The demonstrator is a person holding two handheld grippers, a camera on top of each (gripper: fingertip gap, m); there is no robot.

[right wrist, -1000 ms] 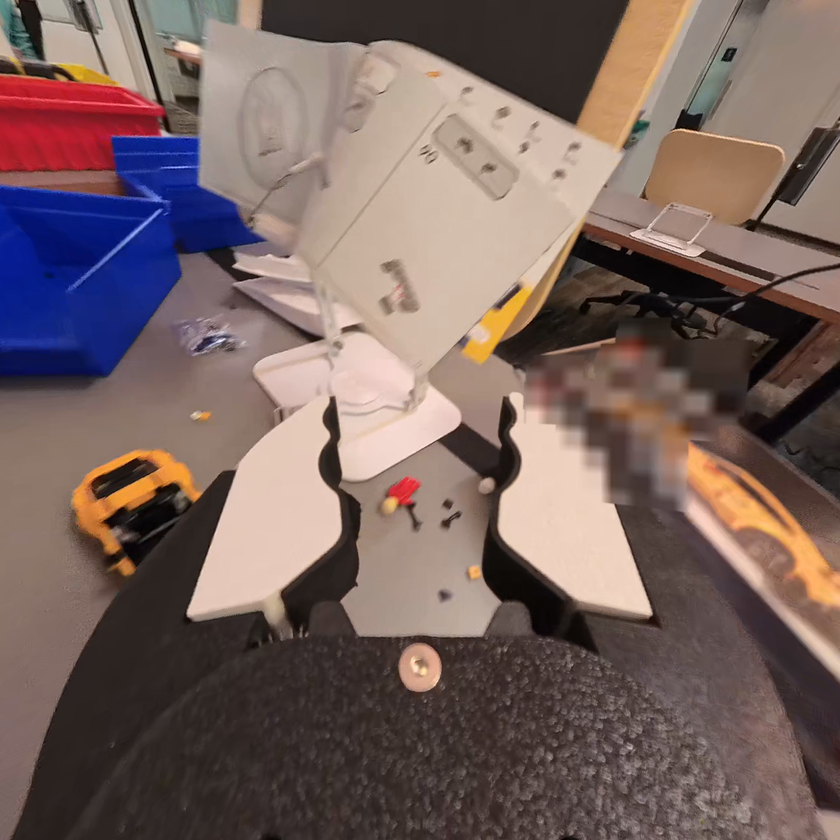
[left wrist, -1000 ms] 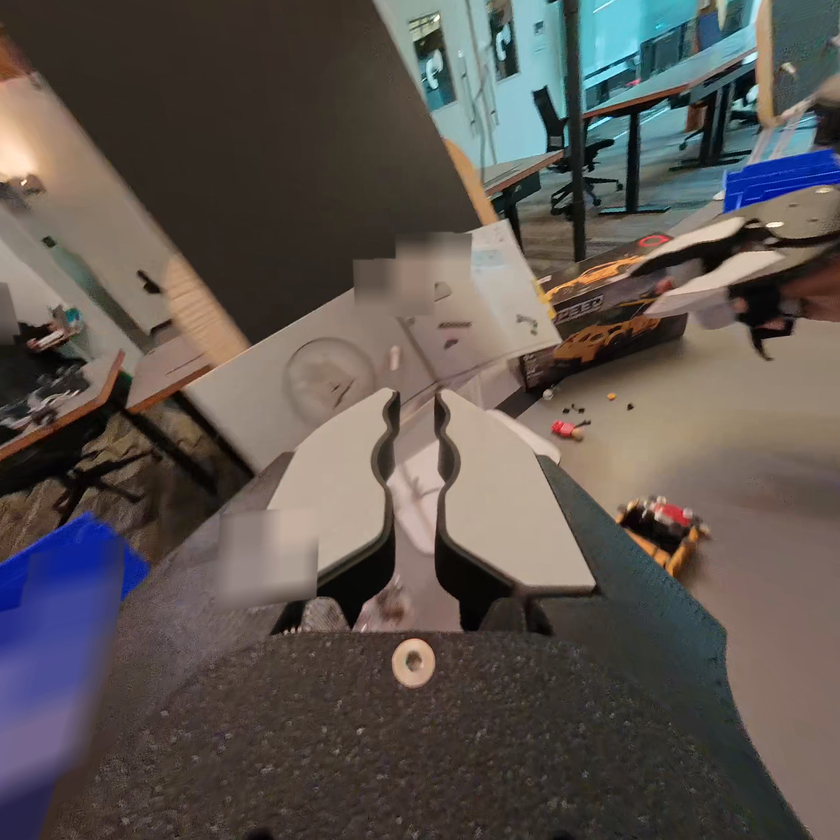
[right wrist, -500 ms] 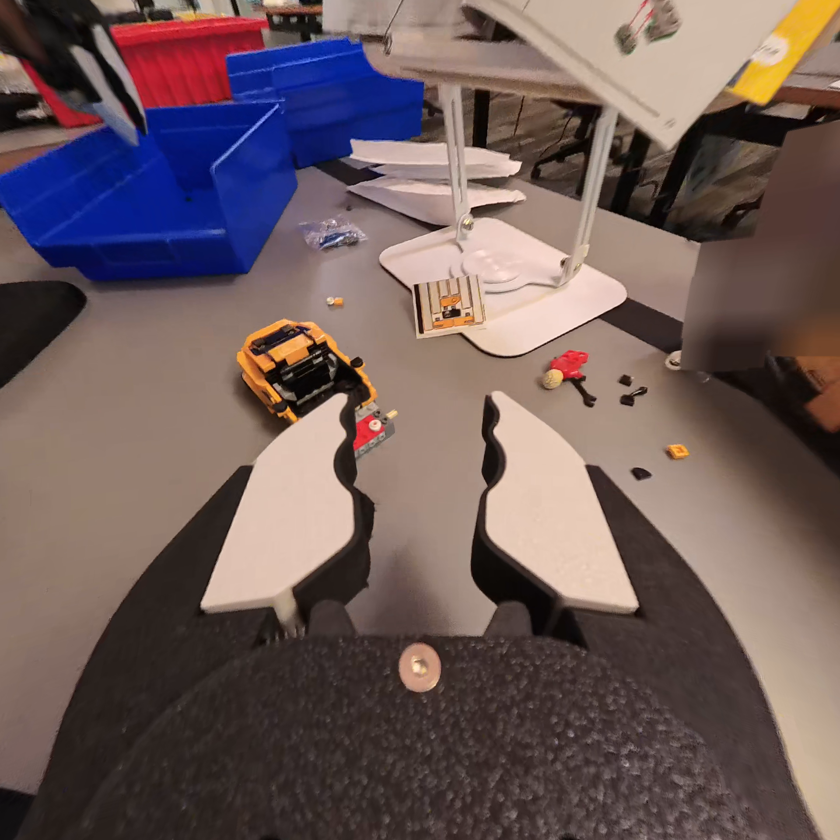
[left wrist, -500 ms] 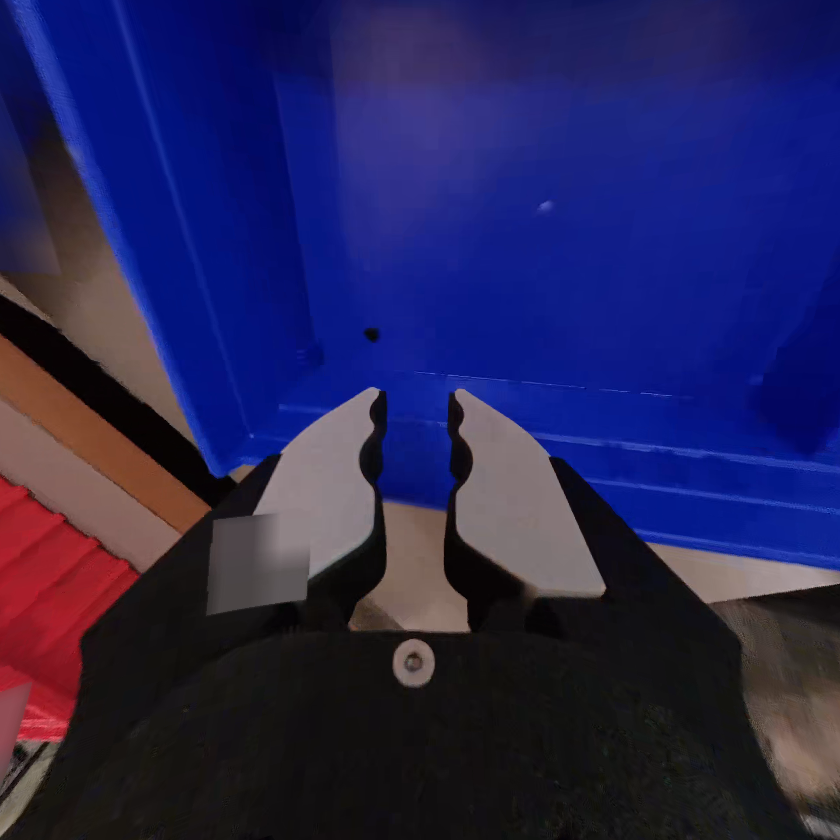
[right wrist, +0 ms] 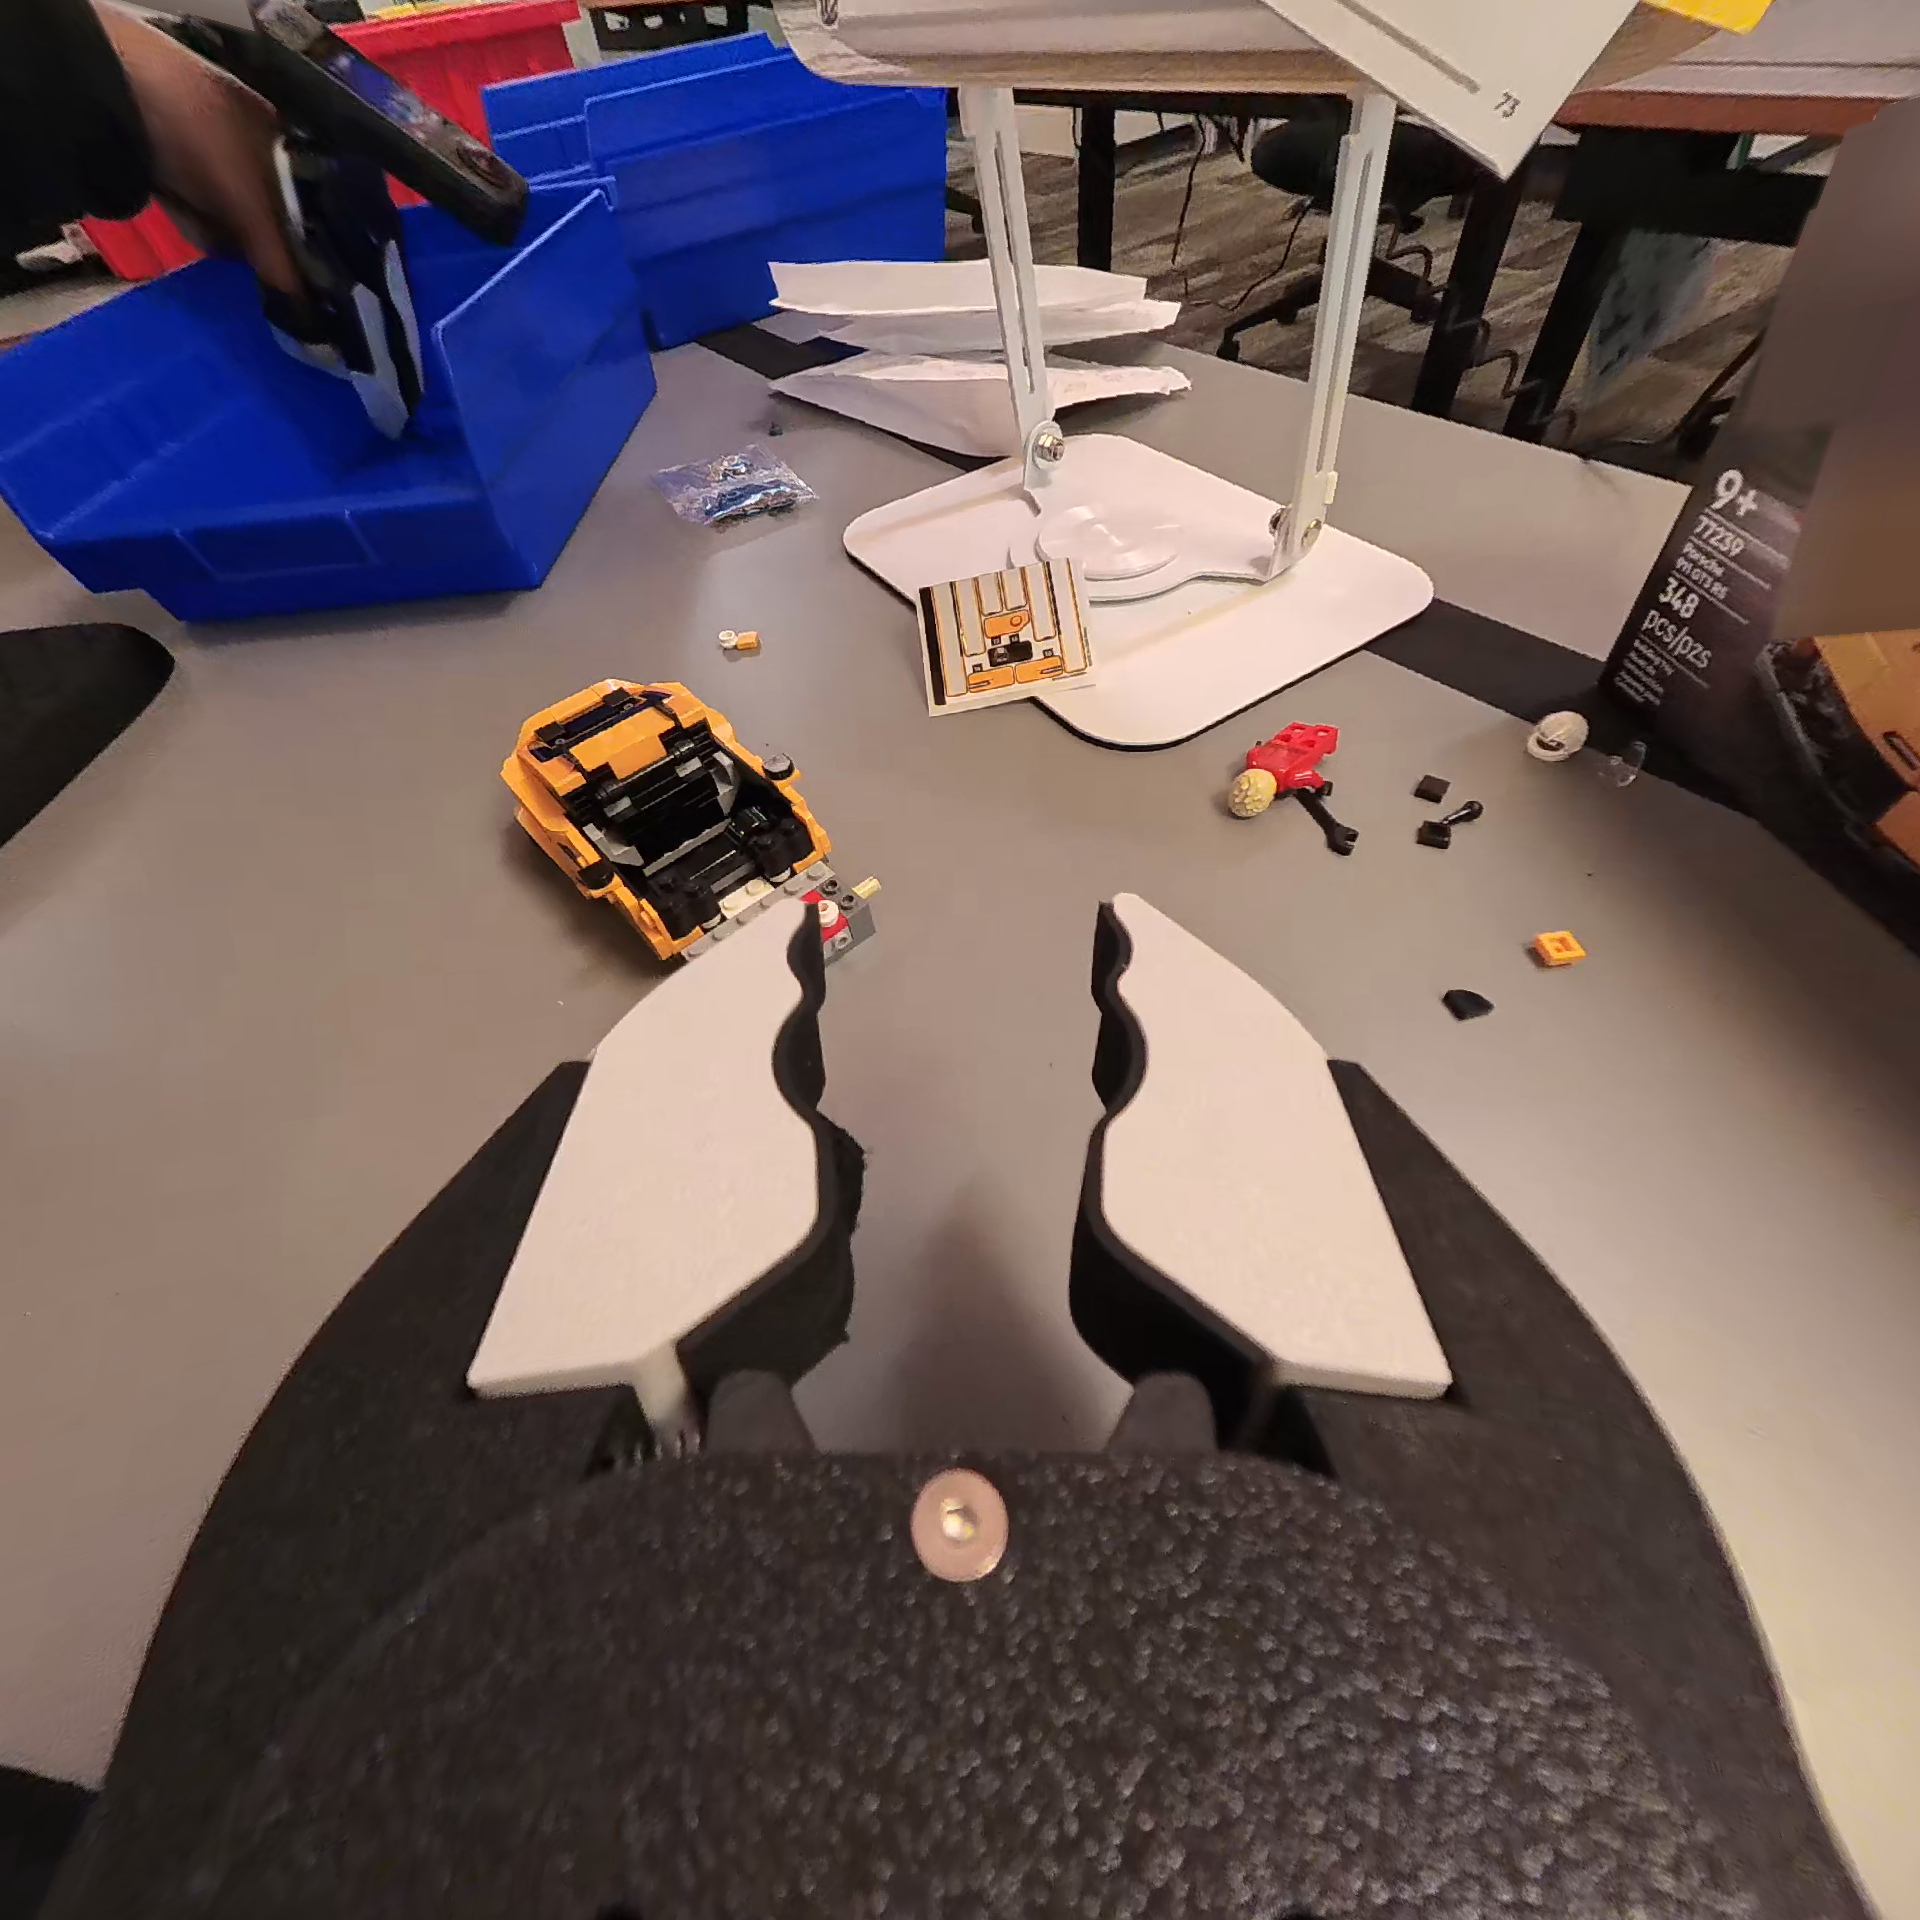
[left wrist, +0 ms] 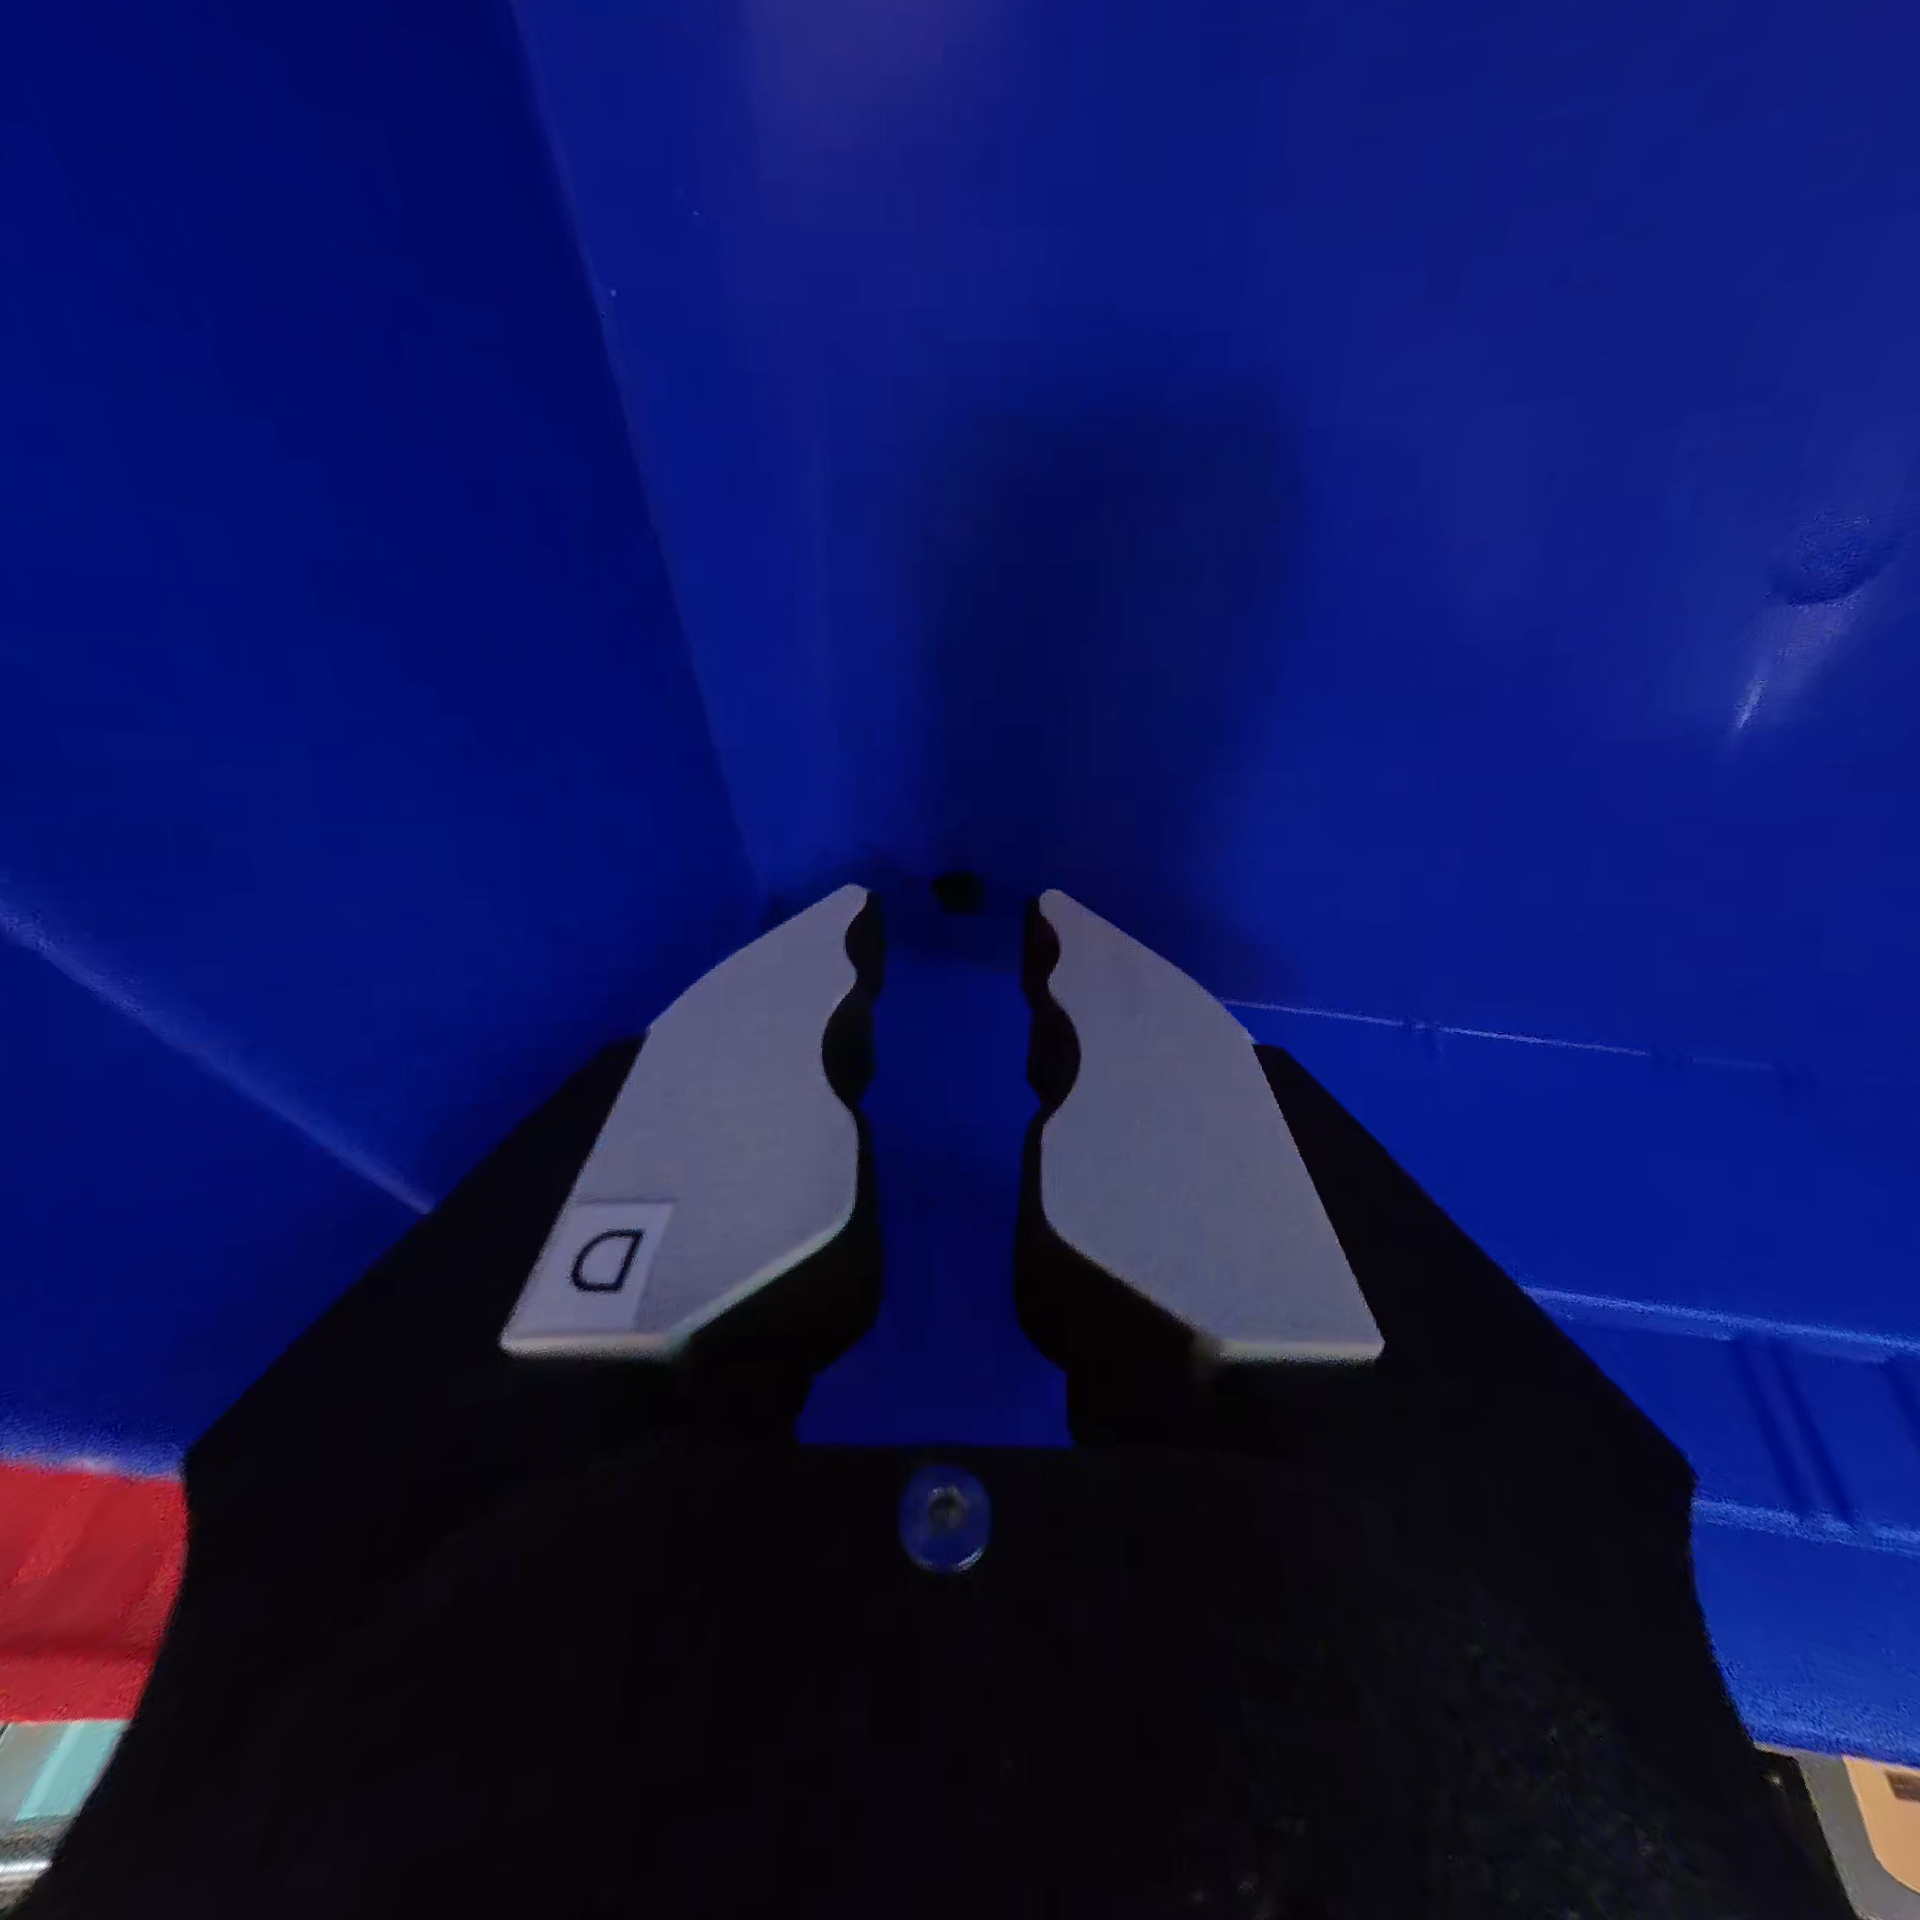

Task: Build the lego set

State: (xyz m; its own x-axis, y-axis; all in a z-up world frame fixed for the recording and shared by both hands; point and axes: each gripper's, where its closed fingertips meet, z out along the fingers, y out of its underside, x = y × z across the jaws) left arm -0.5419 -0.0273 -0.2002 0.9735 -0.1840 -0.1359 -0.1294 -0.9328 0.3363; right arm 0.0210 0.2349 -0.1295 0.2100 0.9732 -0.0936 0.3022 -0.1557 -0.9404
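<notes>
My left gripper (left wrist: 951, 920) is open with nothing between its pads. It points down into a corner of a blue bin (left wrist: 1351, 520). A small black piece (left wrist: 956, 890) lies on the bin floor just past the fingertips. The right wrist view shows this gripper (right wrist: 374, 343) reaching into the bin (right wrist: 260, 520), held by a hand. My right gripper (right wrist: 956, 914) is open and empty above the grey table (right wrist: 260, 987). Its left fingertip (right wrist: 774, 940) is next to the front of an orange and black brick car (right wrist: 655, 810).
A sticker sheet (right wrist: 1006, 636) leans on the white stand base (right wrist: 1247, 603). A red piece (right wrist: 1294, 758), small black pieces (right wrist: 1439, 816) and an orange tile (right wrist: 1558, 948) lie at right. A black box (right wrist: 1704, 603), a parts bag (right wrist: 736, 483) and more bins (right wrist: 748, 177) stand behind. Across from one pair of fingers to the other is roughly 65 cm.
My left gripper swung from facing the stand down into the blue bin, and its jaws opened wider. My right gripper tilted down toward the table and car, and its jaws narrowed a little.
</notes>
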